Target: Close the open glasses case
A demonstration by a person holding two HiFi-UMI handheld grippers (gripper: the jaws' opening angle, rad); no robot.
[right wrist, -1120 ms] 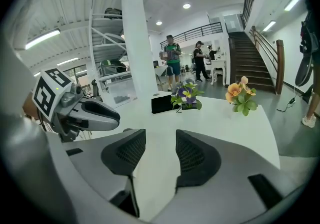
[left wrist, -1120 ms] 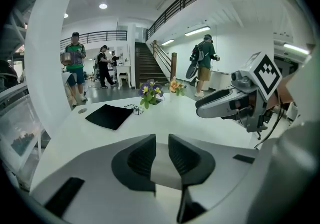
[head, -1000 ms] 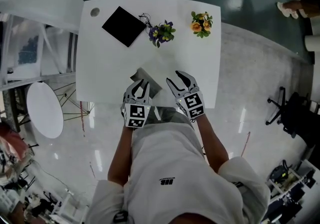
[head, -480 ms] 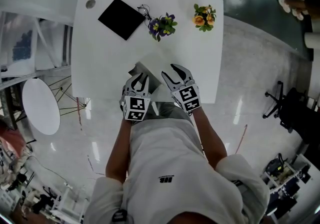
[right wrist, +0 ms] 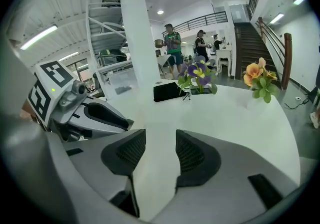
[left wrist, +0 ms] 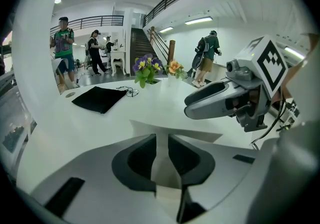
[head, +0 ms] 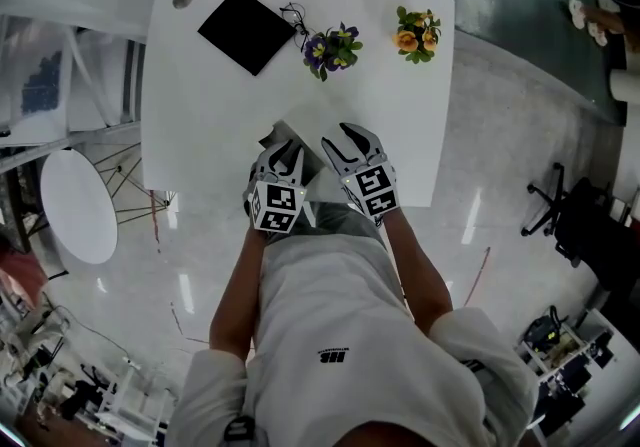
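**A:** At the near edge of the white table [head: 220, 115], how are the two grippers posed?

**B:** Side by side, both pointing away from the person's body, with the forearms [head: 240, 285] reaching down to them from a white shirt. The left gripper [head: 285, 153] points almost straight ahead. The right gripper [head: 348, 142] angles slightly towards the left one.

**A:** And the jaws?

**B:** In its own view, the left gripper [left wrist: 161, 140] has its jaws drawn nearly together on a narrow pale strip. That strip looks like the edge of the glasses case [left wrist: 195, 130]. The right gripper [right wrist: 160, 140] holds its jaws clearly apart, with only tabletop showing between them.

**A:** So where is the case exactly?

**B:** The glasses case [head: 291, 134] lies under and just ahead of the left gripper's tips, as a pale grey angular shape. It runs across to just beside the right gripper. I can't tell whether the right one touches it.

**A:** What lies beyond the tips?

**B:** A flat black pouch [head: 246, 30] sits well ahead and to the left of the left gripper. Some purple flowers [head: 330, 47] are far ahead, roughly between the two grippers. Orange flowers [head: 418, 34] stand ahead and to the right of the right gripper. All three are well apart from the case.

**A:** Anything past the table?

**B:** Several people [left wrist: 62, 42] are standing, and there is a staircase [right wrist: 260, 42].
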